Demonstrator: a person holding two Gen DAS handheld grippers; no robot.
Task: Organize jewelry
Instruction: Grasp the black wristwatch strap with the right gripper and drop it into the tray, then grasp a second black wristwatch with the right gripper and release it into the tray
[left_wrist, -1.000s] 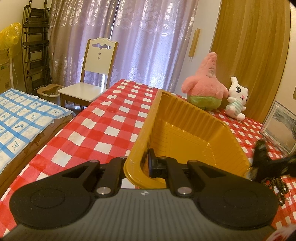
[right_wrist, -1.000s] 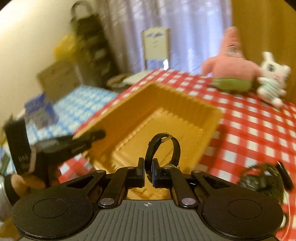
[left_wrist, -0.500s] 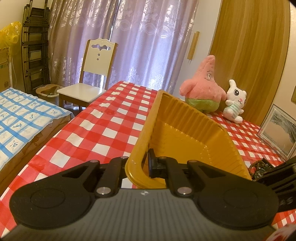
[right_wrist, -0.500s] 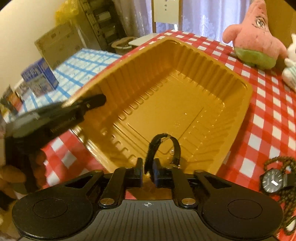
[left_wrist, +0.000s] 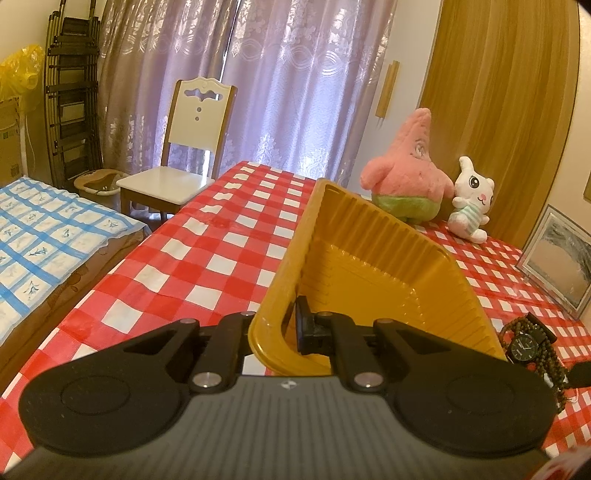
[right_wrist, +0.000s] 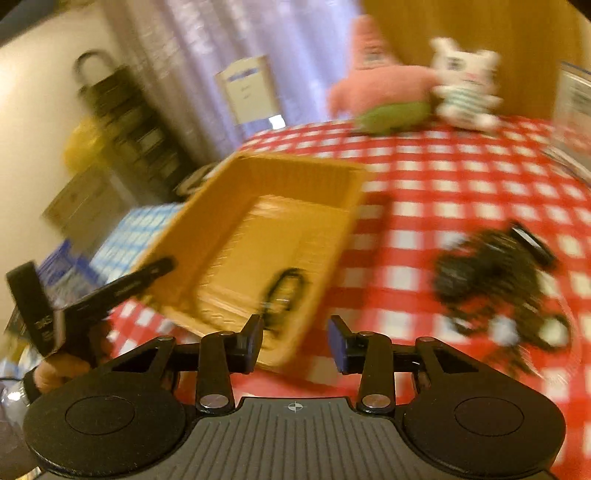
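Note:
My left gripper (left_wrist: 284, 328) is shut on the near rim of the yellow plastic tray (left_wrist: 373, 266), which it holds tilted on the red checked table. In the blurred right wrist view a black watch (right_wrist: 282, 291) lies inside the tray (right_wrist: 266, 206), just beyond the left finger. My right gripper (right_wrist: 295, 341) has its jaws opening, and nothing is between them. A pile of dark jewelry, a black watch (left_wrist: 522, 345) and bead strands (right_wrist: 491, 280), lies on the cloth to the right of the tray. The left gripper (right_wrist: 144, 277) and a hand holding it show at the left.
A pink star plush (left_wrist: 406, 173) and a white rabbit plush (left_wrist: 471, 201) sit at the table's far end. A framed picture (left_wrist: 557, 258) leans at the right. A white chair (left_wrist: 173, 177) and a blue checked bed (left_wrist: 44, 236) stand to the left of the table.
My right gripper let go of the black watch, which now lies in the tray. That gripper has drawn back and to the right, and its view has rolled. The left gripper kept still.

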